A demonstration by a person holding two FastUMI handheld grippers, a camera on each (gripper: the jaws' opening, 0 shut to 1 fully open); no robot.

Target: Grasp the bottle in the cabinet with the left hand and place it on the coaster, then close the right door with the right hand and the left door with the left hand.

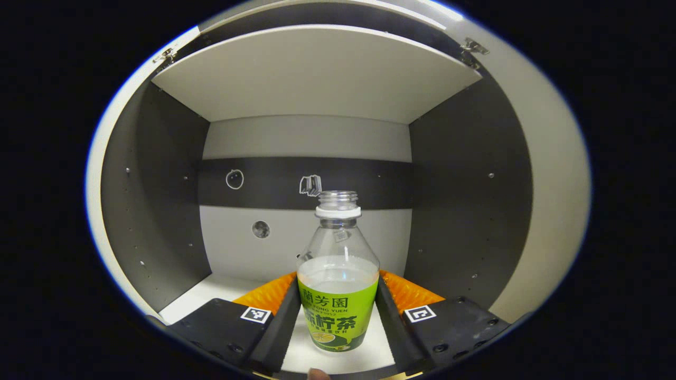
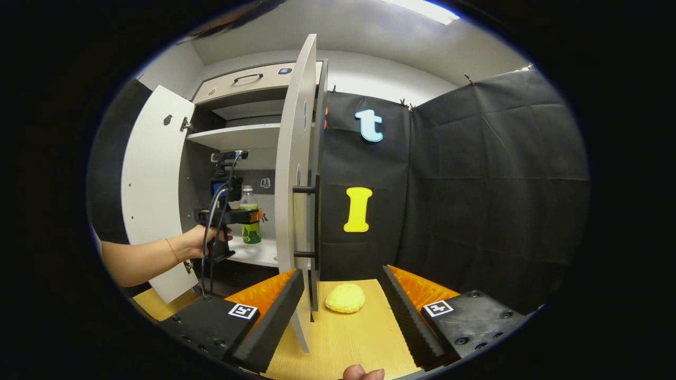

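Note:
A clear bottle with a green label and no cap stands on the cabinet's lower shelf. My left gripper is inside the cabinet, and both fingertips press on the bottle's sides at the label. In the right gripper view a hand holds that left gripper at the bottle. My right gripper hangs open over the wooden table with nothing between its fingers. Just ahead of it lies the yellow coaster. The right door stands open, edge-on to me. The left door is swung wide.
A shelf board spans the cabinet above the bottle, with dark side walls close on both sides. The right door's black handle faces the booth wall. A drawer sits above the cabinet. A forearm crosses in front of the left door.

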